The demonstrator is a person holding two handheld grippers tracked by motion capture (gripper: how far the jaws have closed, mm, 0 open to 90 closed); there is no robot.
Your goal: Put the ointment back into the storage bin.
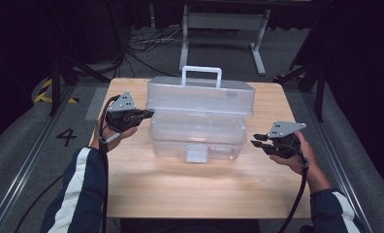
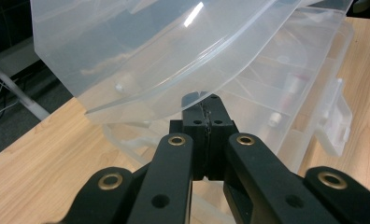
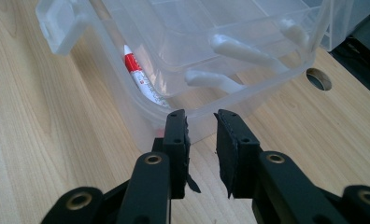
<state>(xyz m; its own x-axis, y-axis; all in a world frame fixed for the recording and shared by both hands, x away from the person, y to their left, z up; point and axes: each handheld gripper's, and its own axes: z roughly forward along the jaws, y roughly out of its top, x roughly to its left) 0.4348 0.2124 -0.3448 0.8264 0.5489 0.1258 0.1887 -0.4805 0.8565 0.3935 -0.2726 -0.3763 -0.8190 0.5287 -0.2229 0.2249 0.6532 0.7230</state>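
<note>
A person's left claw [image 1: 150, 113], jaws pressed together, meets the raised lid [image 1: 200, 95] of a clear plastic toolbox [image 1: 197, 136] at the middle of the wooden table [image 1: 180, 187]. The right claw [image 1: 254, 143] hovers slightly parted and empty beside the box's right end.

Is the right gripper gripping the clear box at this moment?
No, the right gripper has its jaws apart just short of the clear box wall.
</note>
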